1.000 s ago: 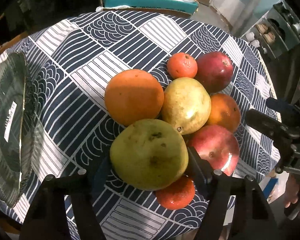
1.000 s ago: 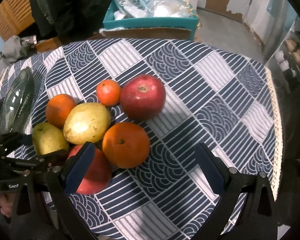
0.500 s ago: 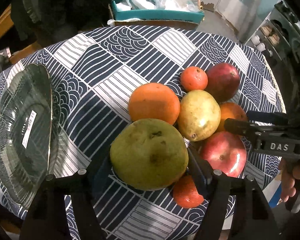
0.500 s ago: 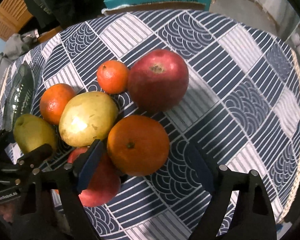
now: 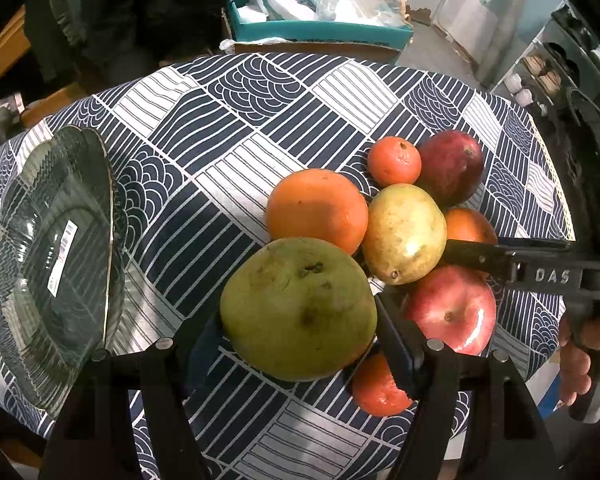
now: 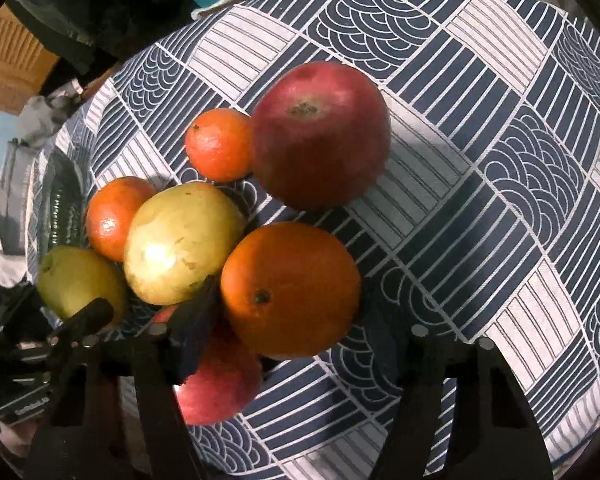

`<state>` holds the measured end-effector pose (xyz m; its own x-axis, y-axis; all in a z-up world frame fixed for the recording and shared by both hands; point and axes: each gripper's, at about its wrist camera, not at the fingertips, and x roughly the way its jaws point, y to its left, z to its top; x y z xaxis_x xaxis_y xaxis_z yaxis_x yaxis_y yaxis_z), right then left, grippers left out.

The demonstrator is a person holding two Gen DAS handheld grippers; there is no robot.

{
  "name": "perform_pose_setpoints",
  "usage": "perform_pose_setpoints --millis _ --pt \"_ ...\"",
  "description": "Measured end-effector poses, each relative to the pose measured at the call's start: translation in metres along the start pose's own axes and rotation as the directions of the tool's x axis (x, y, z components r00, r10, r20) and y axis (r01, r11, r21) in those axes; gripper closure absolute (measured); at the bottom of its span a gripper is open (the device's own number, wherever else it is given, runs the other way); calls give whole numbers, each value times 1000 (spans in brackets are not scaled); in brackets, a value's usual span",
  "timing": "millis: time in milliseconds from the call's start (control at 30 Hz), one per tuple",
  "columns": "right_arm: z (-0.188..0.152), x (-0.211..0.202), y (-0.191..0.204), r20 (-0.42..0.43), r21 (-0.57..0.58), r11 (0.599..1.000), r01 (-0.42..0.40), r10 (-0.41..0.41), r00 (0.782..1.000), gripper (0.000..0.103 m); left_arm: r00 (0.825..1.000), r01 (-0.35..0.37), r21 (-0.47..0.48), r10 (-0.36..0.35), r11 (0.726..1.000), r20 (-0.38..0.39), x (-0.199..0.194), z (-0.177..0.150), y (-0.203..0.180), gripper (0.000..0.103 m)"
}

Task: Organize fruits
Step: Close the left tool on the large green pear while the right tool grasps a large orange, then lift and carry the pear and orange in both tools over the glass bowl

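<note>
My left gripper (image 5: 296,336) is shut on a large green pear (image 5: 298,308) at the near edge of the fruit cluster. My right gripper (image 6: 288,320) points down over an orange (image 6: 290,288), and its closing jaws touch both sides of the fruit. That same orange (image 5: 470,226) shows behind the right gripper's finger (image 5: 476,256) in the left wrist view. Close around it lie a yellow pear (image 6: 182,242), a red apple (image 6: 216,384), a darker apple (image 6: 320,132), a mandarin (image 6: 220,144) and another orange (image 6: 116,216).
A clear glass plate (image 5: 52,264) sits at the left of the patterned tablecloth (image 5: 228,168). A second mandarin (image 5: 376,392) lies under the green pear's right side. Beyond the table's far edge stands a teal box (image 5: 320,28) with plastic bags. A person's hand (image 5: 584,360) grips the right tool.
The right gripper came down over the cluster and its jaws narrowed from wide open onto the orange. The left gripper kept its hold on the green pear and tilted a little.
</note>
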<state>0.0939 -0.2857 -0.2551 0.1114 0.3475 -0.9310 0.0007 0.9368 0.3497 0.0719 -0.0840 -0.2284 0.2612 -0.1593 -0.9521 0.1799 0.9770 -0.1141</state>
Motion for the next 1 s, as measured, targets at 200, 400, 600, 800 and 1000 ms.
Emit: perform_pose_setpoints --millis 200,400,600,800,1000 --pt "-2 -6 8 53 -76 988 134 -130 990 36 1000 -10 10 10 1000 25 -9 0 1 29" --pt "-8 -24 14 142 -123 967 221 -204 969 36 999 -3 -4 3 1000 50 -21 1 4 29" --pt "-10 -38 25 208 -154 952 265 -231 951 36 997 -4 -8 5 1000 76 -33 2 3 29" --pt "-15 -55 38 294 -167 942 292 -236 926 36 993 -16 -9 17 1000 117 -48 3 5 29" --pt "-19 -75 48 351 -175 942 288 -214 912 36 987 -18 -21 21 1000 161 -67 4 10 29"
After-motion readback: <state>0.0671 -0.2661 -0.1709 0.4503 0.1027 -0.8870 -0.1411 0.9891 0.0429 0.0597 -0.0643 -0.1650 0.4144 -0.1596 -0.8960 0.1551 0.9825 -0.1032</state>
